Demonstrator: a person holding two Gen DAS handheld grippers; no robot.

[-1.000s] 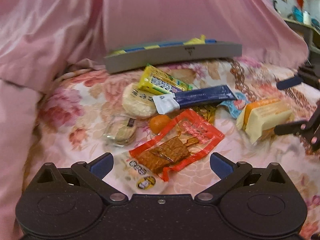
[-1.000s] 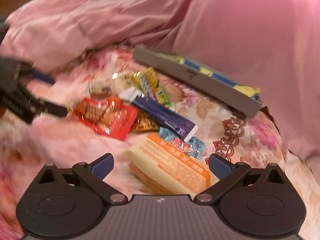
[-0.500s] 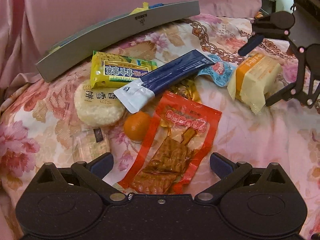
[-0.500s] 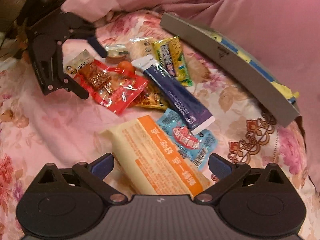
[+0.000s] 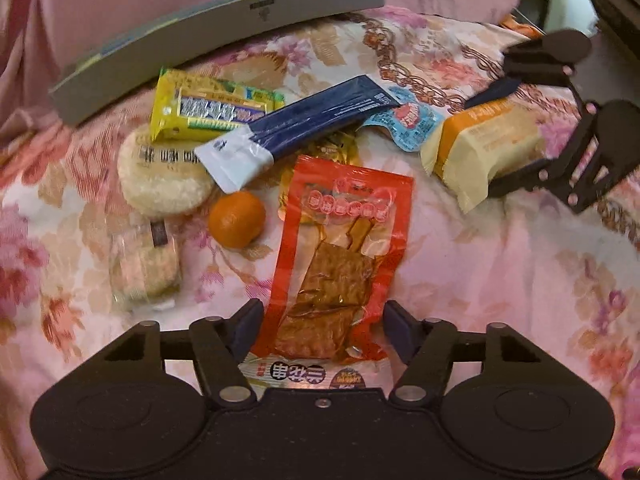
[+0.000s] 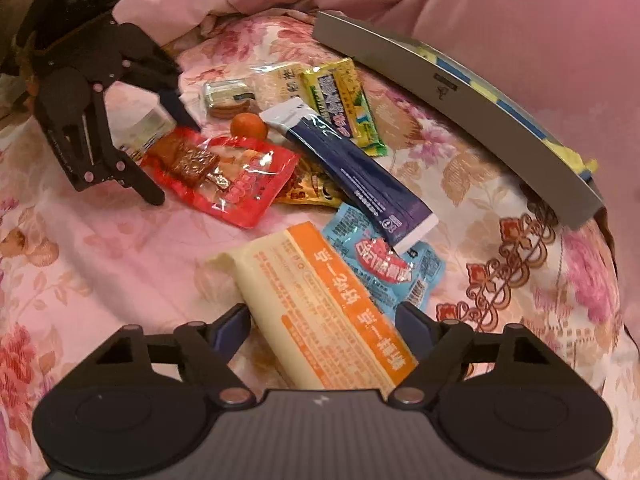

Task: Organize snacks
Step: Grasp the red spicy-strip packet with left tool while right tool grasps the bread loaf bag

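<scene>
The red snack pouch (image 5: 340,256) lies flat on the floral bedspread (image 5: 500,280), its near end between the spread fingers of the left gripper (image 5: 324,316). The jaws are apart, with the pads flanking the pouch and not pinching it. Half a second ago the pads stood wider and farther from the pouch edges; they have since narrowed and advanced along it, so a grasp appears imminent.

The orange-and-cream wafer pack (image 6: 324,312) likewise lies between the fingers of the right gripper (image 6: 324,320), jaws apart, no visible clamping (contact at the pads cannot be confirmed). This gripper has also advanced over its pack since the preceding frame.

Around these two lie the remaining snacks, touching or overlapping: the navy tube pack (image 5: 296,128), the yellow bar (image 5: 208,108), the round rice cracker (image 5: 164,180), the small orange (image 5: 237,219), the clear-wrapped biscuits (image 5: 144,268) and the blue sachet (image 5: 408,120). The grey tray (image 5: 224,28) stands behind the pile against the pink bedding.

Judgement: both grippers are staged for pickup; sorting into the tray has hardly begun.
</scene>
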